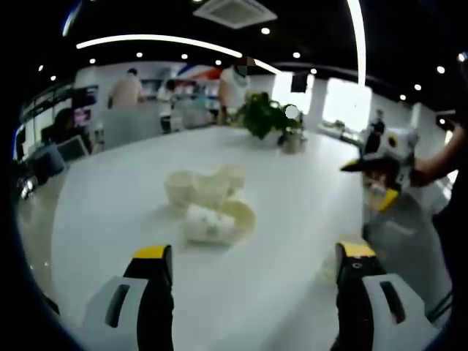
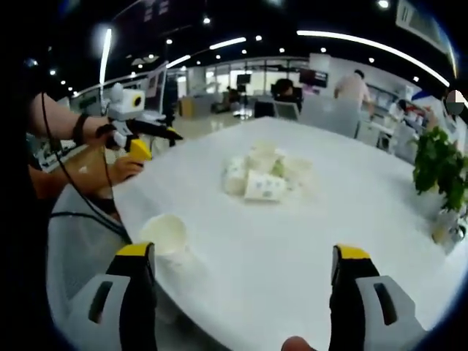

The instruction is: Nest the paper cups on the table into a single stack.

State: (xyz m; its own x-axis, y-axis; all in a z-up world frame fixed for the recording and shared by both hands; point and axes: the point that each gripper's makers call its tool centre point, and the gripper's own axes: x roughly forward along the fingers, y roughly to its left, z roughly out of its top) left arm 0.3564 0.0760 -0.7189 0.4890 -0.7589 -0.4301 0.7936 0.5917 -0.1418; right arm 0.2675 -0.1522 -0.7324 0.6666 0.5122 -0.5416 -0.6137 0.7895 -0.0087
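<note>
- Both grippers are empty, so by my read this is the very start, the reach-in step before any nesting.
- Left gripper (image 1: 252,267): jaws spread wide with nothing between them, hovering over the white desk (image 1: 110,212).
- The pile of paper cups (image 1: 208,205) sits ahead of it and a touch to its left, well clear of the jaw tips. Several lie tipped on their sides and jumbled against each other; I can't count them reliably.
- Right gripper (image 2: 241,267): jaws also wide apart and empty, at the near edge of the desk (image 2: 351,197).
- From that side the same cup pile (image 2: 263,175) lies straight ahead, well apart from the jaws, with a printed cup on its side at the front.
- One single paper cup (image 2: 165,234) stands mouth-up on its own, just ahead of the right gripper's left jaw, near the desk edge and much closer than the pile.
- A potted plant (image 1: 267,117) is far beyond the pile, and off to the right gripper's right.
- Next move, my guess: grab that lone upright cup as the base, or pick a tipped cup from the pile. Tipped ones need righting first, and thin paper walls will squash if squeezed hard.
- Blurry frames, so the print details are a no-go.
</note>
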